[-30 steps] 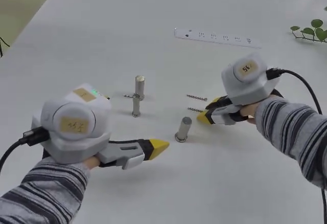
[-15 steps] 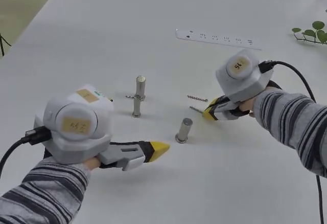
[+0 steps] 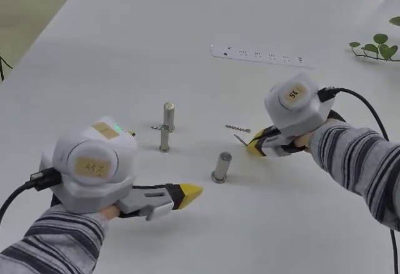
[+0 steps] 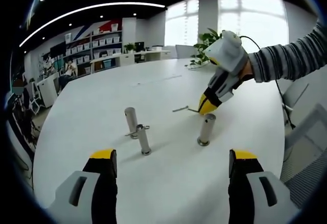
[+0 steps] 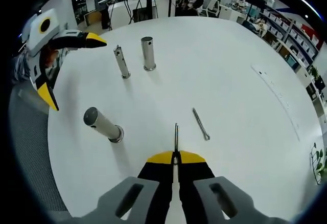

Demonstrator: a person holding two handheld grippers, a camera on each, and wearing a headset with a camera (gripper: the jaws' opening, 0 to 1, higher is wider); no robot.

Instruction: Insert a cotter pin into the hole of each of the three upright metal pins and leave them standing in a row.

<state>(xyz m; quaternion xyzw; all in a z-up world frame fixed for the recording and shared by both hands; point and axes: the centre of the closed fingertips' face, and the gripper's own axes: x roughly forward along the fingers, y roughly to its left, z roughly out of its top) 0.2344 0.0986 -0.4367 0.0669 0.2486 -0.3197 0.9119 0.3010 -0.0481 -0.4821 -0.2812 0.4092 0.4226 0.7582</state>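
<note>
Head view: right gripper (image 3: 255, 147) now clenched on cotter (image 3: 240, 139), swung off earlier flat lie; second cotter (image 3: 237, 127) at its 12.
Left gripper view: left gripper (image 4: 172, 155) released, pins (image 4: 143, 141) at 12.
Right gripper view: cotter juts from tips.

The white tabletop (image 3: 125, 49) is smooth and matt, with only a faint sheen. The three grey cylindrical metal pins (image 3: 220, 166) have a dull satin finish, brighter on their flat tops. The thin wire cotter pin (image 5: 176, 132) nipped in the right gripper (image 5: 175, 156) is bare grey metal, like the loose cotter pin (image 5: 201, 124) beside it. The right gripper and the left gripper (image 3: 178, 197) have pale grey matt plastic housings, black plastic jaws and glossier yellow tips. Their tan labels (image 3: 95, 167) look like paper. The striped sleeves (image 3: 356, 161) are knitted cloth. The long white power strip (image 3: 259, 55) towards the tabletop's far edge is smooth plastic.
</note>
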